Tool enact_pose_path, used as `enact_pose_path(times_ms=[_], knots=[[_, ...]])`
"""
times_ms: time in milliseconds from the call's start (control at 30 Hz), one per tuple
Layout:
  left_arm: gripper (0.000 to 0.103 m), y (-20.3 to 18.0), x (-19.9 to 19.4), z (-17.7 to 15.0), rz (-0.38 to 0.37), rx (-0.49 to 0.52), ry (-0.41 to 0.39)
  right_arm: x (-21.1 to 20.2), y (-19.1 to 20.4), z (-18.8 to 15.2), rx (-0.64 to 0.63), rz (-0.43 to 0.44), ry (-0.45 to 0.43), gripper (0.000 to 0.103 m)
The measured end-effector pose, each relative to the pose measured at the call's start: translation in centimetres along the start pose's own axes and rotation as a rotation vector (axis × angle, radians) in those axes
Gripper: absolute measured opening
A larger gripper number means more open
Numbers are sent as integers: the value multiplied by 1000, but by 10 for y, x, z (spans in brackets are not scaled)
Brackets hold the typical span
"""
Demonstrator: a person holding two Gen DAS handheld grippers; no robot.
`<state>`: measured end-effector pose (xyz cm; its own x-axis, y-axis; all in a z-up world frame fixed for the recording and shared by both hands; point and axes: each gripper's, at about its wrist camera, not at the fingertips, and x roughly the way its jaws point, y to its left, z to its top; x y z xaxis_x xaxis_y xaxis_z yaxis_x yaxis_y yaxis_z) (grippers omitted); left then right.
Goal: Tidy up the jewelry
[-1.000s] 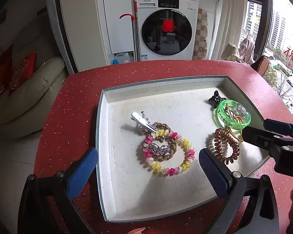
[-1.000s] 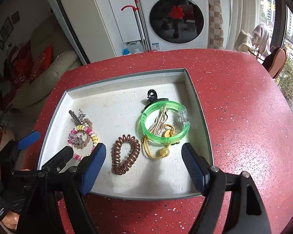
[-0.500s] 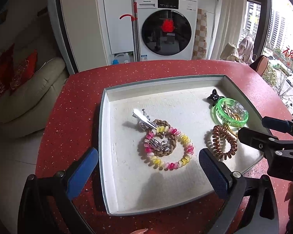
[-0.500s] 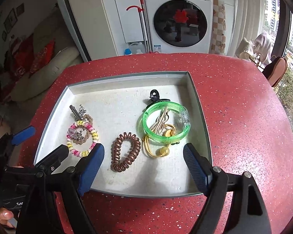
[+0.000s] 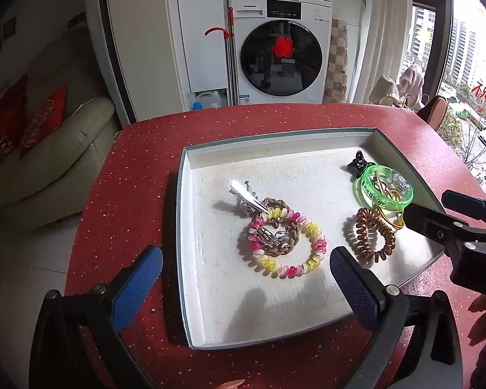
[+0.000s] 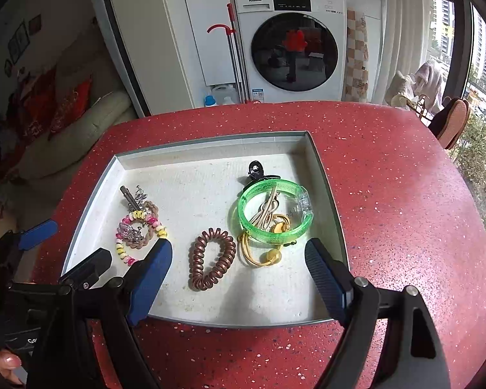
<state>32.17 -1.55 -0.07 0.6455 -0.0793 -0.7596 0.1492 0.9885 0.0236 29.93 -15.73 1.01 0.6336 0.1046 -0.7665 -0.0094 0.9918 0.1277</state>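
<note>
Both my claws gape wide with nothing between the pads: my left gripper [image 5: 246, 283] and my right gripper [image 6: 238, 278] hover over the near edge of one shallow white tray [image 6: 184, 152]. In it lie one brown spiral hair tie [image 6: 212, 262], one pink-and-yellow coil bracelet [image 5: 286, 238], one translucent green bangle [image 6: 275, 209], one black claw clip [image 6: 256, 168] and one silver clip [image 5: 246, 194], on the red speckled table [image 6: 388, 194].

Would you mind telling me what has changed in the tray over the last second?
Nothing was picked up or released. Both views drifted a little, so the tray sits slightly differently in frame. The green bangle, brown coil hair tie and beaded bracelet lie where they were; left gripper and right gripper stay open and empty.
</note>
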Motion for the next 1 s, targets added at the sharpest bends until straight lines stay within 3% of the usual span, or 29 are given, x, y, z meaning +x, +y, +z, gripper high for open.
enact_pose_path(times_ms=[367, 567, 1000], knots=[[103, 3, -16, -11, 15, -35, -26, -18, 3, -13, -28, -46, -122, 86], [103, 2, -37, -26, 54, -67, -88, -31, 7, -24, -55, -66, -172, 86], [103, -7, -59, -59, 100, -129, -124, -53, 8, -52, -66, -96, -207, 86]])
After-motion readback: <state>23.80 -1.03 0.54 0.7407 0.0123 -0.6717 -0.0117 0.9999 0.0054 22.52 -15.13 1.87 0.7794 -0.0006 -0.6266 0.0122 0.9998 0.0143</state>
